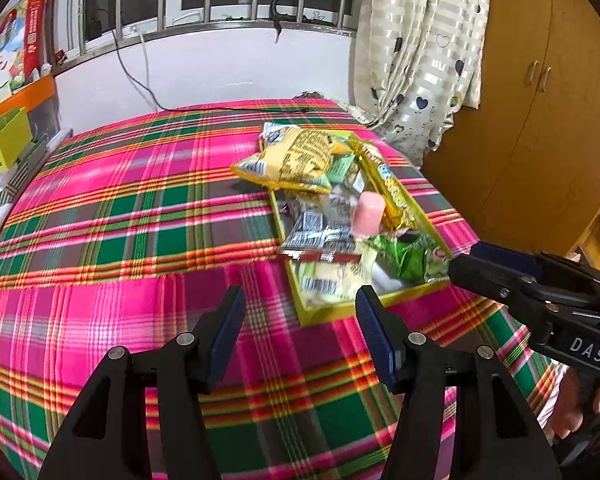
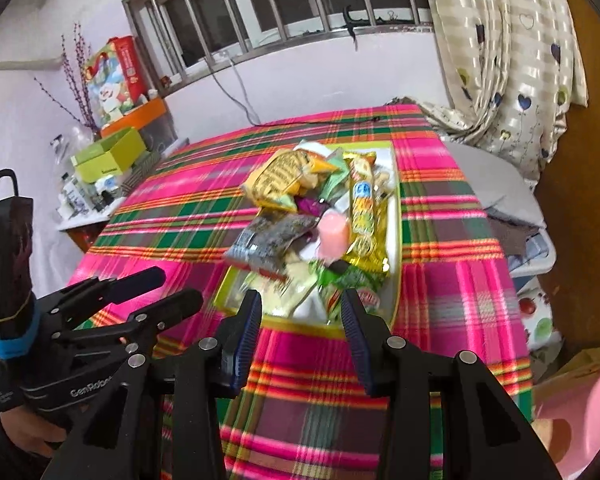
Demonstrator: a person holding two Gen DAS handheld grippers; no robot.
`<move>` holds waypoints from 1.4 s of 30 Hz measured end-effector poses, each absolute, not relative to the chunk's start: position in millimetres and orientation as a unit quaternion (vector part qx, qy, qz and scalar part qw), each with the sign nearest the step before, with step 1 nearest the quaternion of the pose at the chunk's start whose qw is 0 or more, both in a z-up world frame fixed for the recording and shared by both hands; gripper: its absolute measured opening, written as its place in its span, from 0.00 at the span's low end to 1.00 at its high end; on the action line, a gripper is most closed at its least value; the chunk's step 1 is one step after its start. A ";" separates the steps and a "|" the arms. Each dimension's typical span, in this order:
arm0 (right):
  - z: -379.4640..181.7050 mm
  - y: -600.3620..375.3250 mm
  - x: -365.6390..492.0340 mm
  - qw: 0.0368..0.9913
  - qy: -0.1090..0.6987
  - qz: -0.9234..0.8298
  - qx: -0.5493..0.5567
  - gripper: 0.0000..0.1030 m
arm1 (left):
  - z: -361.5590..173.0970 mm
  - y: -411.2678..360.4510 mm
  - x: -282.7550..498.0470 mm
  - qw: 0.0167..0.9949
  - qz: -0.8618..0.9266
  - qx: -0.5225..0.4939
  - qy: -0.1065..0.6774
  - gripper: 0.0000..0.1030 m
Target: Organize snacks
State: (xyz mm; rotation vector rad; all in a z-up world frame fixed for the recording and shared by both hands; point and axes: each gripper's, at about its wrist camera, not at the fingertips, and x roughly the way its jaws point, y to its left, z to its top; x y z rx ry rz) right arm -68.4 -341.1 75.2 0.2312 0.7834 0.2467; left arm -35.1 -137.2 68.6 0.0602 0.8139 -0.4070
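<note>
A yellow-green tray (image 1: 324, 316) (image 2: 398, 220) sits on the plaid cloth, piled with snacks. These include a yellow chip bag (image 1: 292, 160) (image 2: 280, 178), a gold biscuit pack (image 1: 392, 192) (image 2: 364, 216), a pink jelly cup (image 1: 370, 208) (image 2: 332, 236), a silver-black packet (image 1: 320, 232) (image 2: 268, 236) and a green packet (image 1: 412, 256) (image 2: 352, 280). My left gripper (image 1: 300, 312) (image 2: 168, 290) hovers open over the cloth, just left of the tray's near corner, with nothing in it. My right gripper (image 2: 302, 308) (image 1: 462, 262) stands open at the tray's near edge, with nothing between its pads.
The pink-green plaid cloth (image 1: 140, 220) covers a wide flat surface below a barred window. A green box (image 2: 112, 156) and a red carton (image 2: 120, 72) stand at the far left. A curtain (image 1: 420, 60) and a wooden wardrobe (image 1: 540, 120) are on the right.
</note>
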 end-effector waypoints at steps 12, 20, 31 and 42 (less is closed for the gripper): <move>60.6 -342.7 -79.3 0.904 0.394 0.122 0.112 0.39 | 56.7 -136.7 -46.7 0.895 -0.182 0.040 0.405 0.56; 58.4 -341.4 -75.5 0.902 0.400 0.119 0.106 0.39 | 54.6 -132.0 -44.4 0.896 -0.169 0.037 0.408 0.56; 52.7 -338.3 -72.3 0.897 0.416 0.113 0.097 0.39 | 48.0 -128.2 -42.6 0.892 -0.154 0.037 0.422 0.56; 51.2 -336.1 -72.8 0.896 0.419 0.111 0.095 0.39 | 45.5 -125.6 -42.6 0.891 -0.153 0.032 0.426 0.56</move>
